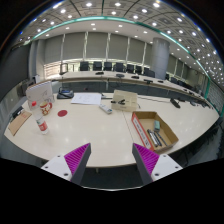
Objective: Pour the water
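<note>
Hanging above the near edge of a pale conference table [100, 130], the gripper [112, 160] stood wide open with nothing between its magenta pads [76, 157]; far to the left, well beyond the fingers, a small bottle with a red cap [41, 123] stood upright beside a red lid [62, 113]; a sheet of paper [86, 98] lay farther back; to the right, just ahead of the right finger, sat an open cardboard box [152, 130] holding small items too small to tell.
</note>
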`<state>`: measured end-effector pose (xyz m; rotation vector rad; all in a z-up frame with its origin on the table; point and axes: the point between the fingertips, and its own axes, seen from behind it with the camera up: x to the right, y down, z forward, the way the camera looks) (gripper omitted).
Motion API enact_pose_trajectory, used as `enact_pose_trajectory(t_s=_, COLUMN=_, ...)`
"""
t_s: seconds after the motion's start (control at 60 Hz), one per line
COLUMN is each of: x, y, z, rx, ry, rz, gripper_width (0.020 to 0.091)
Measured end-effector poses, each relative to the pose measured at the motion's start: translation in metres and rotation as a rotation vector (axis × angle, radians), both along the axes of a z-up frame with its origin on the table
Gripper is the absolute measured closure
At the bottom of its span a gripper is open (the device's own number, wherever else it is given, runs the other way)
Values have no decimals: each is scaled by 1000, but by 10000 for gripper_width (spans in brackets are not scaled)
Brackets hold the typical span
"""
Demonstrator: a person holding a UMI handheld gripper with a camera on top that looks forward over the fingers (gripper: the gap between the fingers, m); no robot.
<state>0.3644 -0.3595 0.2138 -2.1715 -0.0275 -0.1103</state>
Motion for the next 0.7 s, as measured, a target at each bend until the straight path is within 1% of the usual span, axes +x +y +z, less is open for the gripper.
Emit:
enact_pose_trajectory(t_s=0.117, x=-18, y=1, z=-3, rx=-1, ry=17, rz=26, gripper_width=243)
enact_pose_trajectory(t_s=0.233, x=-56, y=6, z=-13, rx=-9, ry=27, rz=82, gripper_width=245)
enact_pose_trajectory(t_s=0.383, x=-137, y=10, z=-30, rx=-21, ry=60, rz=192, gripper_width=244)
enact_pose_trajectory(t_s=0.533, x=-236, y=26, z=-52, rx=14, ry=98, rz=289, gripper_width=244)
enact_pose_trajectory(t_s=0.633, x=-301, y=48, z=-71, rx=41, ry=137, rz=314, gripper_width=242)
enact_pose_trajectory(t_s=0.7, x=-337, y=69, z=-85, rx=54, ry=142, rz=306, gripper_width=243)
